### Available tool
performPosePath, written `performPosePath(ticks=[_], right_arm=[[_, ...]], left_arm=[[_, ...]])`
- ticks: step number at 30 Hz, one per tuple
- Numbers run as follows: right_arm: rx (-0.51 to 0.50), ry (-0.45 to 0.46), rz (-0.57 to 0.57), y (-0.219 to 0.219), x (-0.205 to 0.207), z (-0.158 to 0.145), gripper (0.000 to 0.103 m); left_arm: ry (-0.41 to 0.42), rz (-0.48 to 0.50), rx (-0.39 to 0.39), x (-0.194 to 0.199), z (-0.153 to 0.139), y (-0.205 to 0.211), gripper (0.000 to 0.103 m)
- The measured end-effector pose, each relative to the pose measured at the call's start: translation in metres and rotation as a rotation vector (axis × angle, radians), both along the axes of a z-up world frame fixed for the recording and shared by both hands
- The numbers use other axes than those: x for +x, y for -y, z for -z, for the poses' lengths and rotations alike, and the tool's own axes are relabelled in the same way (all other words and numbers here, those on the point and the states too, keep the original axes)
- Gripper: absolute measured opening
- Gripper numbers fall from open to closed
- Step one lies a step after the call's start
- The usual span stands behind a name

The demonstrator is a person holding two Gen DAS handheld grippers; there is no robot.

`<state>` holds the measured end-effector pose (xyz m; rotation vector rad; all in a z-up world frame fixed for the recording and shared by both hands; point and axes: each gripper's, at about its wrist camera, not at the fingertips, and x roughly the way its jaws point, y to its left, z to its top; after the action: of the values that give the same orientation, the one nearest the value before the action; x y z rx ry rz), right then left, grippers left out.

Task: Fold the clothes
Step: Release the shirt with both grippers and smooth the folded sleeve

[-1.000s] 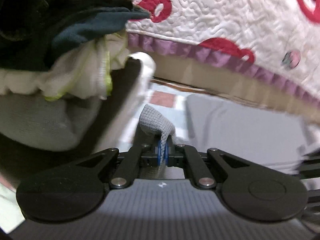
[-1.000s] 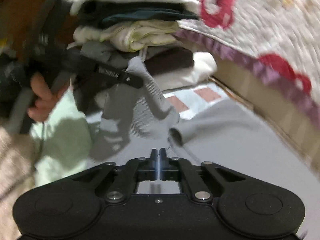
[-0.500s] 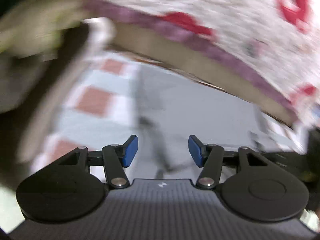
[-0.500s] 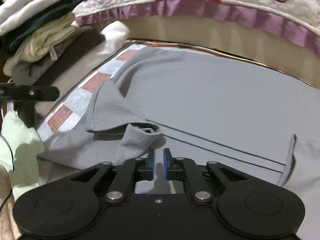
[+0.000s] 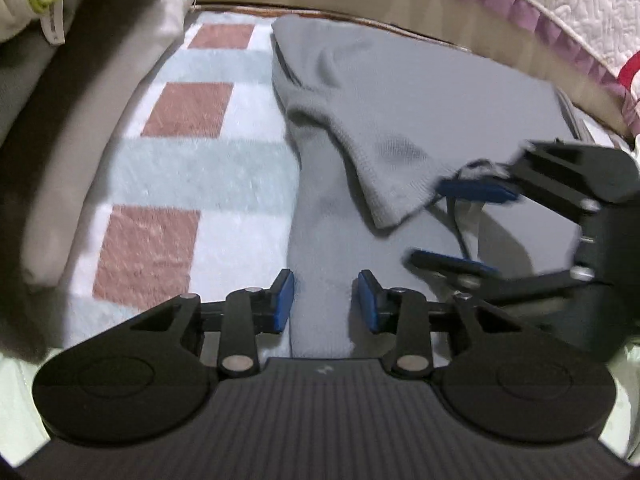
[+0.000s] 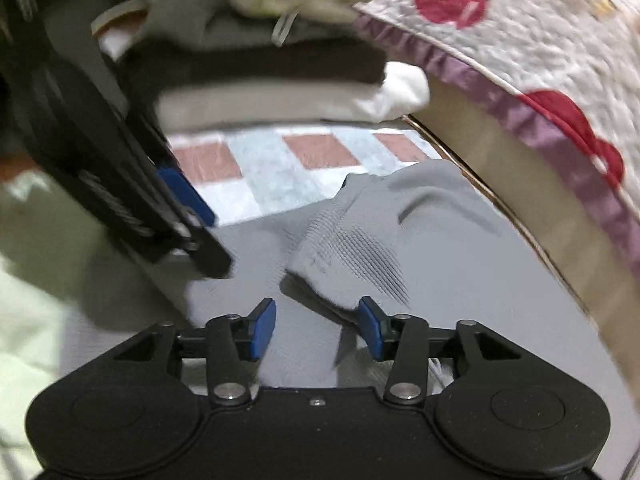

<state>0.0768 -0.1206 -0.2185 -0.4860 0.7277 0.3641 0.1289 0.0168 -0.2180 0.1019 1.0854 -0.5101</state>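
Both claws, left (image 5: 324, 300) and right (image 6: 316, 328), now wide open, empty; sleeve (image 5: 384, 164) released, lying folded over grey top (image 5: 460, 92). Next fold due.

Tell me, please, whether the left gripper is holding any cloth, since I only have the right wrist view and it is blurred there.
Observer: No. In the left wrist view the left gripper is open and grips nothing.
Operator: Thank you. What lies between its fingers?
Observer: A narrow strip of the grey garment runs between them toward the camera, with the checkered blanket bare just to its left.
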Motion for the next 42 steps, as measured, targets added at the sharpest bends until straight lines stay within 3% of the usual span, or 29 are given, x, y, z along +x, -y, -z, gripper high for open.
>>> performPosePath(ticks=[2, 3, 4, 6, 12, 14, 17, 18, 19, 21, 22, 24, 26, 27, 29, 31, 32, 33, 35, 36, 37, 42], right_arm=[[0.002, 0.054, 0.028, 0.005, 0.009, -0.008, 0.049], [0.006, 0.080, 0.046, 0.009, 0.014, -0.013, 0.038], [0.034, 0.102, 0.062, 0.015, 0.020, -0.020, 0.016], [0.103, 0.096, 0.085, 0.030, 0.036, -0.034, 0.001], [0.335, 0.022, 0.302, 0.096, 0.081, -0.049, 0.000], [0.381, -0.014, 0.352, 0.113, 0.087, -0.045, 0.002], [0.426, -0.009, 0.190, 0.103, 0.059, -0.048, 0.016], [0.420, -0.004, 0.125, 0.096, 0.049, -0.048, 0.038], [0.376, -0.001, 0.069, 0.085, 0.039, -0.046, 0.053], [0.272, -0.003, -0.007, 0.063, 0.026, -0.039, 0.052], [0.221, -0.008, -0.043, 0.053, 0.021, -0.034, 0.052], [0.164, 0.000, -0.074, 0.042, 0.013, -0.027, 0.052], [0.112, 0.006, -0.082, 0.033, 0.007, -0.021, 0.052], [0.080, 0.004, -0.080, 0.028, 0.005, -0.018, 0.053], [0.002, -0.021, -0.071, 0.018, 0.003, -0.008, 0.054], [-0.085, 0.056, -0.089, 0.007, -0.002, -0.003, 0.067], [-0.126, 0.101, -0.093, 0.002, -0.001, -0.001, 0.067], [-0.166, 0.145, -0.097, -0.003, -0.001, 0.001, 0.065], [-0.133, 0.179, -0.061, 0.000, 0.011, -0.001, 0.060], [-0.108, 0.192, -0.040, 0.002, 0.017, -0.003, 0.036], [-0.048, 0.186, -0.014, 0.008, 0.022, -0.008, 0.002], [0.304, 0.101, 0.115, 0.047, 0.051, -0.035, 0.001]], left_arm=[[0.001, 0.005, 0.011, -0.001, 0.001, 0.001, 0.034], [0.002, 0.007, 0.016, -0.001, 0.001, 0.001, 0.034], [0.003, 0.010, 0.021, -0.002, 0.001, 0.001, 0.034], [0.004, 0.015, 0.032, -0.003, 0.002, 0.002, 0.034], [0.008, 0.030, 0.064, -0.006, 0.003, 0.004, 0.034], [0.005, 0.026, 0.055, -0.005, 0.003, 0.003, 0.034], [0.012, -0.006, 0.002, 0.000, 0.000, -0.005, 0.034], [0.049, -0.045, -0.036, 0.001, -0.006, -0.010, 0.034], [0.096, -0.091, -0.077, 0.002, -0.013, -0.015, 0.034], [0.214, -0.185, -0.169, 0.010, -0.029, -0.025, 0.034], [0.227, -0.201, -0.219, 0.018, -0.034, -0.028, 0.034], [0.161, -0.230, -0.314, 0.036, -0.032, -0.028, 0.034], [0.075, -0.278, -0.355, 0.048, -0.019, -0.026, 0.034], [0.042, -0.295, -0.349, 0.051, -0.012, -0.025, 0.034], [0.055, -0.293, -0.298, 0.048, -0.007, -0.023, 0.034], [0.081, -0.298, -0.269, 0.046, -0.007, -0.024, 0.034], [0.094, -0.309, -0.275, 0.045, -0.008, -0.027, 0.034], [0.108, -0.321, -0.282, 0.045, -0.010, -0.029, 0.034], [0.137, -0.341, -0.273, 0.044, -0.013, -0.034, 0.038], [0.152, -0.344, -0.246, 0.044, -0.014, -0.035, 0.038], [0.160, -0.346, -0.234, 0.045, -0.015, -0.038, 0.038], [0.087, -0.370, -0.339, 0.051, -0.011, -0.052, 0.038]])
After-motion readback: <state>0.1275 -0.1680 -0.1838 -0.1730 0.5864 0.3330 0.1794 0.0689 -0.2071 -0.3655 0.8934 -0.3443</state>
